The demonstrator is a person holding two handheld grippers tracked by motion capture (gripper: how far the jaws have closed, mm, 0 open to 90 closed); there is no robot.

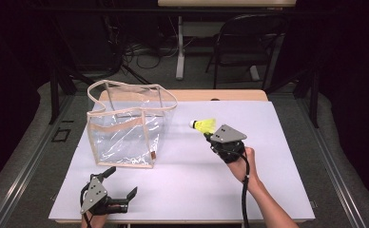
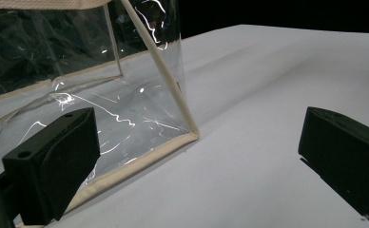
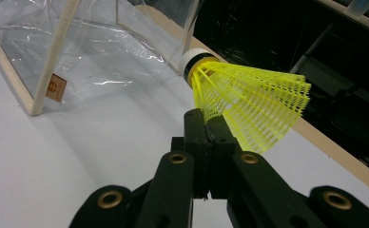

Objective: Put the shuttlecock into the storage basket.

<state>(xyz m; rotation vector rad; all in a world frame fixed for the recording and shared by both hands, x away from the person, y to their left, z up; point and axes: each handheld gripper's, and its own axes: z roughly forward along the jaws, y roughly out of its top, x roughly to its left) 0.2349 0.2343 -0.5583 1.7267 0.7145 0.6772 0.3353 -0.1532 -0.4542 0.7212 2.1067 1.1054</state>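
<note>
Yellow plastic mesh forms the skirt of a shuttlecock (image 3: 249, 102), pinched at its edge by the right gripper (image 1: 208, 136) just right of a clear, floppy, fabric-trimmed bag (image 1: 125, 126). It looks featherlight and crushable; the white cork nose seems sturdier. The left gripper (image 1: 123, 183), below the bag, gapes empty.

My high view looks down the worktop (image 1: 187, 190); both gripper views sit low, sharing the clear bag (image 1: 125, 128).

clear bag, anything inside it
Nothing visible inside the clear bag; table shows through its walls. The yellow shuttlecock is outside, pinched in the right gripper. Creases and glare blur some spots.
</note>
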